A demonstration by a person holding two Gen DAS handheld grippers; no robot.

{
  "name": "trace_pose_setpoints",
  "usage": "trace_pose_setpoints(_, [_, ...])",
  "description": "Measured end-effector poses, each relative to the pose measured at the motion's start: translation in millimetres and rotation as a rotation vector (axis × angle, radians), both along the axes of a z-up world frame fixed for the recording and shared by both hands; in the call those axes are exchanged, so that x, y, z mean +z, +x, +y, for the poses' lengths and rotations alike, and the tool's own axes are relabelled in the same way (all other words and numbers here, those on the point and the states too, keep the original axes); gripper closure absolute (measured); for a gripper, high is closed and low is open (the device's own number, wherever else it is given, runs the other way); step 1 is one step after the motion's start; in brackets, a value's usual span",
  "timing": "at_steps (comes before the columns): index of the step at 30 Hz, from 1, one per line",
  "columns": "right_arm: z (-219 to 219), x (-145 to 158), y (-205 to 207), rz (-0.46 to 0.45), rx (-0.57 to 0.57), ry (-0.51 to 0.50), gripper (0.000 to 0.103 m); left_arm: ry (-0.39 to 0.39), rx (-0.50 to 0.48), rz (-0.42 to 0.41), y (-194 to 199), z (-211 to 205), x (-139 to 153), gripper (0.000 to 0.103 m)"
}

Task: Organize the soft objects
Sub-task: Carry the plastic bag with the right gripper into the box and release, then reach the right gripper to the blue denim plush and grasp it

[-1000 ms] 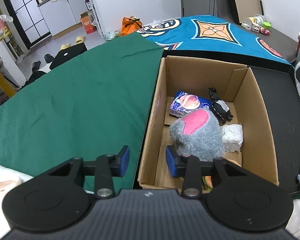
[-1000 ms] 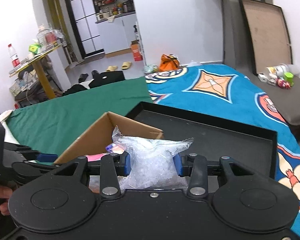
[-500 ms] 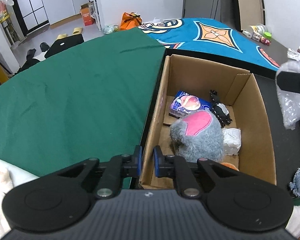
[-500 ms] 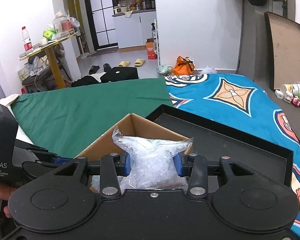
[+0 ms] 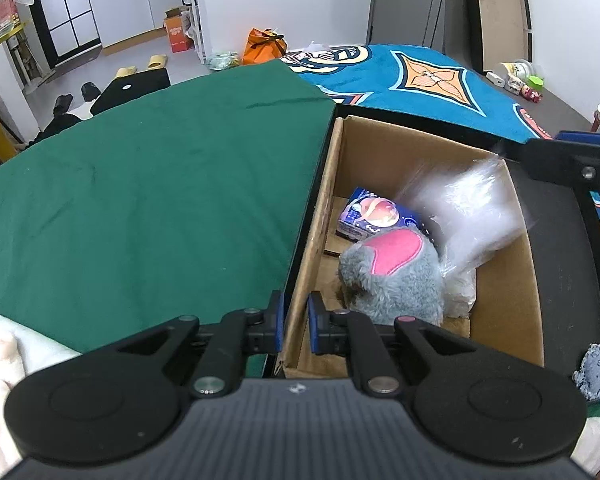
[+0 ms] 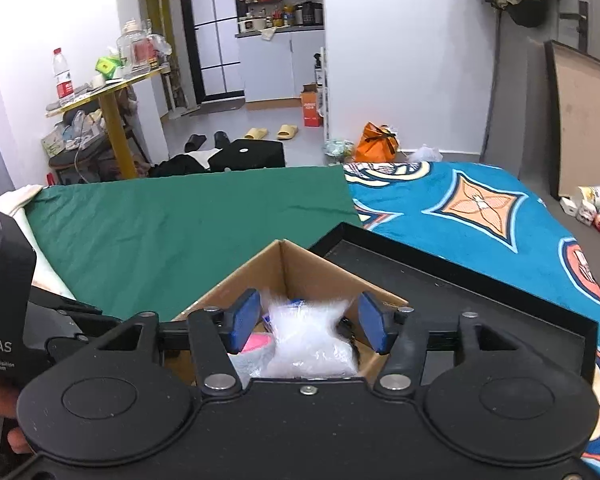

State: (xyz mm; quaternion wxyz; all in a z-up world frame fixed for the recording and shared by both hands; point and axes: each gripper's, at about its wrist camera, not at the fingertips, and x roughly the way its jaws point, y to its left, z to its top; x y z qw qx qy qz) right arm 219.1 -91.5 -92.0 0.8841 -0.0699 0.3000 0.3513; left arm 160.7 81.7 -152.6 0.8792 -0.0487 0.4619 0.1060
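Observation:
My left gripper [image 5: 296, 322] is shut on the near left wall of an open cardboard box [image 5: 500, 320]. Inside lie a grey plush with a pink ear [image 5: 396, 276], a blue printed packet [image 5: 372, 216] and a white wad, half hidden. My right gripper [image 6: 309, 320] hovers over the box [image 6: 300, 268] and its jaws are opening. A clear plastic bag of soft filling [image 6: 308, 340] hangs between the pads, touching neither. In the left wrist view the same bag [image 5: 468, 216] is a blur dropping into the box beneath a right finger [image 5: 572, 152].
The box stands in a black tray [image 6: 460, 292] on a bed, with a green cloth [image 5: 160, 200] to the left and a blue patterned blanket [image 6: 480, 208] behind. A small grey-blue plush [image 5: 592, 368] lies in the tray right of the box.
My left gripper closed onto the box wall. My right gripper carried the bag over the box and spread its jaws; the bag has slipped free and is falling in.

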Motion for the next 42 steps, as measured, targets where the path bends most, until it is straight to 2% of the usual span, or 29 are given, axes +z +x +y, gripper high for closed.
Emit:
trace_pose_setpoints(3, [-15.7,3.1,2.0,0.021,-0.029,0.021,0.045,0.014,-0.003,-0.006,-0.3,-1.4,2.0,0.089])
trace_pose_setpoints(10, [-53.6,0.7,7.8,0.096,-0.120,-0.024,0.045,0.042,-0.013,-0.017,-3.1,-6.1,5.3,0.087])
trace_pose_setpoints(13, [-68.6,-0.6,10.7,0.131,-0.164,-0.031,0.045,0.073,-0.030,-0.020,-4.0,-12.5,7.2,0.077])
trace_pose_setpoints(15, [-77.6,-2.3,12.8,0.150,-0.184,-0.022,0.044,0.101,-0.040,-0.024,-4.8,-16.9,8.8,0.067])
trace_pose_setpoints(21, [-102.6,-21.7,14.1,0.224,-0.236,-0.041,0.041,0.153,-0.064,-0.046,-6.9,-24.8,12.9,0.049])
trace_pose_setpoints(30, [-131.9,-57.6,18.2,0.399,-0.305,-0.088,0.041,0.227,-0.088,-0.019,-2.7,-38.3,10.7,0.043])
trace_pose_setpoints(38, [-144.9,-83.5,18.6,0.476,-0.320,-0.120,0.042,0.259,-0.081,0.011,0.8,-41.8,6.7,0.042])
trace_pose_setpoints(40, [-147.5,-86.9,17.8,0.481,-0.318,-0.127,0.046,0.264,-0.084,0.022,1.4,-41.9,5.6,0.042])
trace_pose_setpoints(42, [-151.3,-91.8,17.4,0.492,-0.316,-0.137,0.054,0.267,-0.083,0.031,1.3,-42.3,4.6,0.042])
